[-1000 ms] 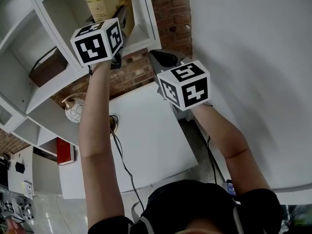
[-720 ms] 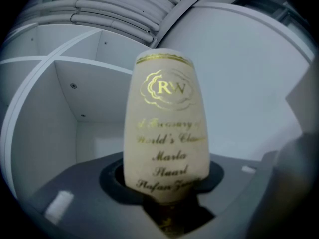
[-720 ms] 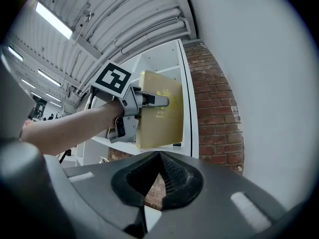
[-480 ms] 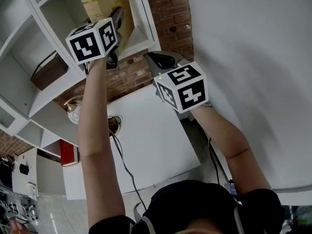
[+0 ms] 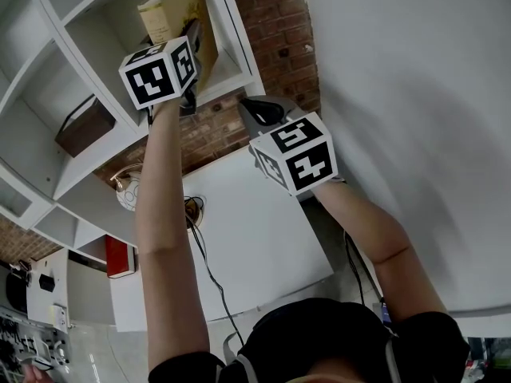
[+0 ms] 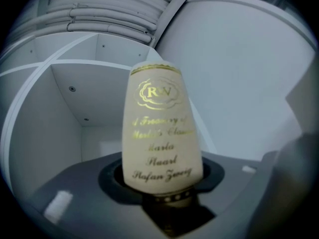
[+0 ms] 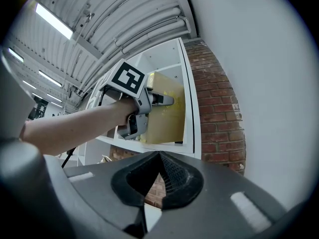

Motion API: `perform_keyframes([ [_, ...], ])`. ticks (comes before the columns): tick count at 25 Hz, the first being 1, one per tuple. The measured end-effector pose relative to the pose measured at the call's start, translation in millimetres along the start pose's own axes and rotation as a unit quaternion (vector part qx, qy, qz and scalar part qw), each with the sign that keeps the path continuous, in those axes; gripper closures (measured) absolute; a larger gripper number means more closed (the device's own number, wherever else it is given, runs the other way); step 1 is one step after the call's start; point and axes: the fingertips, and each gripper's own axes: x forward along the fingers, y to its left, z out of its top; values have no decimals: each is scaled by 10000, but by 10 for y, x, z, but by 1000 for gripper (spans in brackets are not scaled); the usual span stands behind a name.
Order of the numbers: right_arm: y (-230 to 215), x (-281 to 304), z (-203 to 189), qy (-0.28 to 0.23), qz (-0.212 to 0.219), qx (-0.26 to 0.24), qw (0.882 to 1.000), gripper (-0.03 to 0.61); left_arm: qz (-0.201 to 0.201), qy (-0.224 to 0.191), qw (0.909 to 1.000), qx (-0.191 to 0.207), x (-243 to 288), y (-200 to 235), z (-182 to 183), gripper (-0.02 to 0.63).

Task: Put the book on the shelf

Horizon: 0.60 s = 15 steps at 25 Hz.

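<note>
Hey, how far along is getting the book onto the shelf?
Done: the cream book stands inside the white shelf, in the cubby beside the brick wall. In hand: the left gripper clamps its spine. Left: let go and pull back. The right gripper is shut and empty.

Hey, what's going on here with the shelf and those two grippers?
A person is shelving a cream book. The left gripper grips it at the spine and has it inside the compartment of the white shelf next to the brick wall. Whether the book rests on the board is unclear. The right gripper hangs lower, shut and empty.
</note>
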Motion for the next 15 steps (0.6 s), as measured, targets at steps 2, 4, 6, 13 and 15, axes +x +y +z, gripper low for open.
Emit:
perform_keyframes([
  [2, 0, -4, -12, 15, -11, 10, 10000, 581, 56, -83, 9999, 66, -10, 9, 6, 384],
  [4, -7, -11, -32, 33, -24, 26, 10000, 581, 91, -169, 9997, 130, -27, 13, -14, 376],
  [6, -16, -6, -60, 66, -36, 35, 10000, 581, 157, -251, 9993, 232, -37, 24, -53, 357],
  [13, -38, 18, -191, 169, -34, 73, 9998, 581, 316, -410, 9983, 274, -147, 99, -231, 260],
  [15, -47, 32, -240, 191, -34, 128, 9997, 581, 351, -457, 9980, 278, -211, 125, -260, 258],
])
